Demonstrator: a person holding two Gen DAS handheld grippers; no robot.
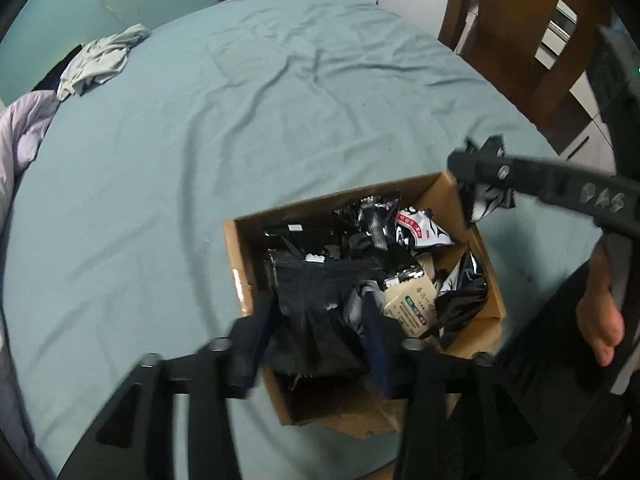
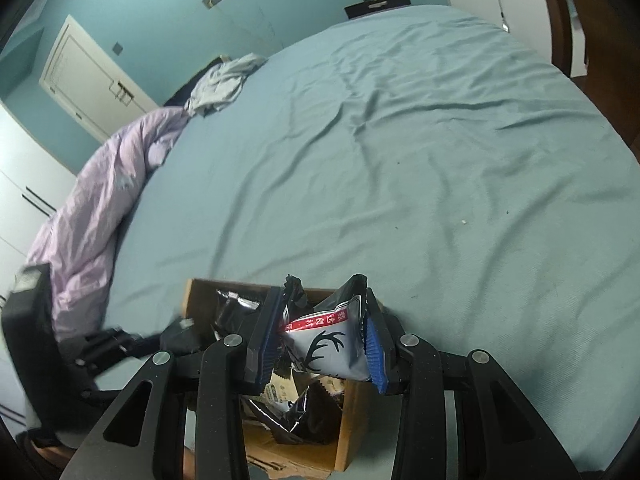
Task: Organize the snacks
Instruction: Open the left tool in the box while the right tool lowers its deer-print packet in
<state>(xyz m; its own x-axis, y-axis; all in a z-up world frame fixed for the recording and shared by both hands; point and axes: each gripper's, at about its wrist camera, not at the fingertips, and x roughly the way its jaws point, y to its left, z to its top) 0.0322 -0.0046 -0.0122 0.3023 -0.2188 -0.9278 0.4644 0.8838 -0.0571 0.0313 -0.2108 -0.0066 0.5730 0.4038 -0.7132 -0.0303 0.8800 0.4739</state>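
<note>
Packets are being dropped into the cardboard box (image 1: pixel 486 268) on the bed (image 1: pixel 280 120). The left gripper (image 1: pixel 320 320) has its fingers spread around a black packet (image 1: pixel 316 300) over the box; the right gripper (image 2: pixel 320 332) is pinching a grey antler-print packet (image 2: pixel 332 344) at the box's 2 o'clock corner. Next, I judge, the right must come over the opening and let go.

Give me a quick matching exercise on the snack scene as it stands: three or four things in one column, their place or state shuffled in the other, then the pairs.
Things:
1. antler-print snack packet
2. black snack packet
3. cardboard box
4. grey garment

Place or state:
A. crumpled at the bed's far edge
B. open-topped on the teal sheet, full of packets
C. clamped in the right gripper above the box
D. between the left gripper's open fingers, over the box

Pairs: 1-C, 2-D, 3-B, 4-A
</note>
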